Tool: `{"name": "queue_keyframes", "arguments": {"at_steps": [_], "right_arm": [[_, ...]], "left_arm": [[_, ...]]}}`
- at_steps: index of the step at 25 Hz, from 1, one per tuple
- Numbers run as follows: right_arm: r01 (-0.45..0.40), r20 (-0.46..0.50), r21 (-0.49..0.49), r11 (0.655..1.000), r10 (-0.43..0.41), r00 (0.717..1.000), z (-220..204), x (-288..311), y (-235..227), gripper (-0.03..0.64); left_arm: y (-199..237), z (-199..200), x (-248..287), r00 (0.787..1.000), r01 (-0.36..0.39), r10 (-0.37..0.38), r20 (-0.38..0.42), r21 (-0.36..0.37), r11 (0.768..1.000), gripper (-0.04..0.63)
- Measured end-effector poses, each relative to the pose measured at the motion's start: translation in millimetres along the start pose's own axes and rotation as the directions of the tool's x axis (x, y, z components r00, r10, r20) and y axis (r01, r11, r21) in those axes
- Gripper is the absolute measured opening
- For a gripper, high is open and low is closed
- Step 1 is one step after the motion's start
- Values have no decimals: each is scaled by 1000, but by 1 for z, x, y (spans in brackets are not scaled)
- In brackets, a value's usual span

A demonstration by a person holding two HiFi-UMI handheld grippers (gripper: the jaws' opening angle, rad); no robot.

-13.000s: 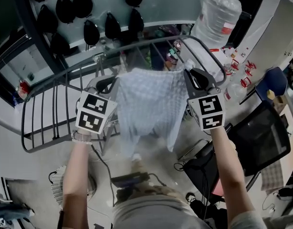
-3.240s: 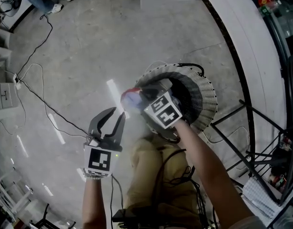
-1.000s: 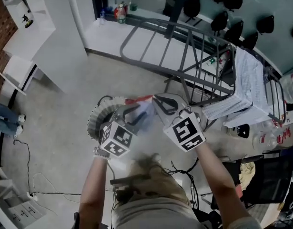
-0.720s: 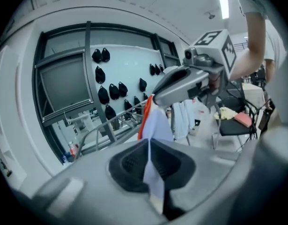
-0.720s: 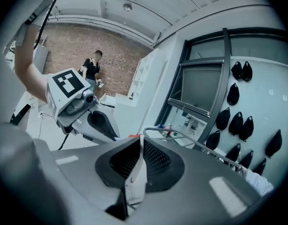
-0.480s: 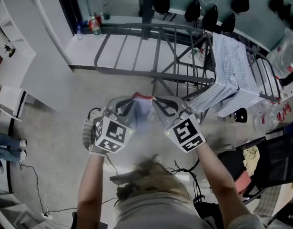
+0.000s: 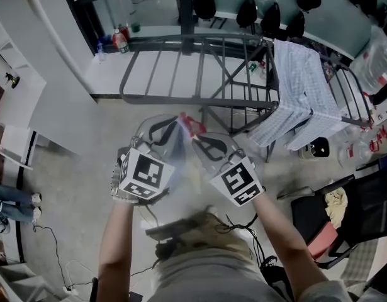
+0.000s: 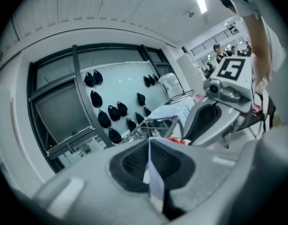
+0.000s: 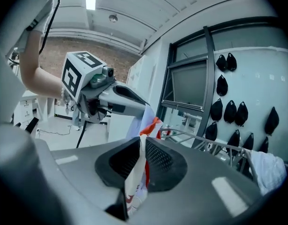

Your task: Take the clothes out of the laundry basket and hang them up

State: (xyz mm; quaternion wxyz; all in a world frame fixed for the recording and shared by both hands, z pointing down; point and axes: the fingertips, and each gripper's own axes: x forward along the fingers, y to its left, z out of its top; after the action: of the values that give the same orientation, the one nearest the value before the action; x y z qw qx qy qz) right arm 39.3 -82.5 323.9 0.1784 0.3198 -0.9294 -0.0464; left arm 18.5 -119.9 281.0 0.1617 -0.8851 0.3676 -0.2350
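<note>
Left hand-held gripper (image 7: pixel 173 126): jaws pressed together on a thin fold of pale cloth, seen edge-on between the pads in its own view (image 8: pixel 151 146).

Right hand-held gripper (image 7: pixel 196 137): also clamped, pinching the same garment (image 7: pixel 179 145) where a red trim runs through its pads (image 9: pixel 141 146).

The two tips sit just beside each other and angle inward. The held edge between them is short and bunched, and the rest of the garment hangs slack below and toward the person's body.

Drying rack (image 7: pixel 199 38): ahead of both tips and lower, well apart from them. Its bare rails run crosswise to the way both tools point.

Checked cloth (image 7: pixel 300 87): off the right hand-held gripper's outer side, already draped over the rack's far wing.

Judgement: the garment is out and in carry, not yet hung. The coming move hinges on the bare rails lying straight ahead. The held edge should be drawn apart until it runs along a rail. Both hands look about equally near, the left slightly closer to the free section.
</note>
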Motion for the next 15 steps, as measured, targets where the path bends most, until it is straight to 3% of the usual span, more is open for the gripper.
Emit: {"name": "queue_keyframes", "arguments": {"at_steps": [5,15], "right_arm": [[-28,-25,18,999,28,999,-18,-8,-3,117],[-19,-184,27,999,23,983,-98,0,-25,141]], "left_arm": [[8,17,-1,999,-9,9,35,8,1000,-2],[21,40,-12,998,-54,49,46,93,994,-2]]}}
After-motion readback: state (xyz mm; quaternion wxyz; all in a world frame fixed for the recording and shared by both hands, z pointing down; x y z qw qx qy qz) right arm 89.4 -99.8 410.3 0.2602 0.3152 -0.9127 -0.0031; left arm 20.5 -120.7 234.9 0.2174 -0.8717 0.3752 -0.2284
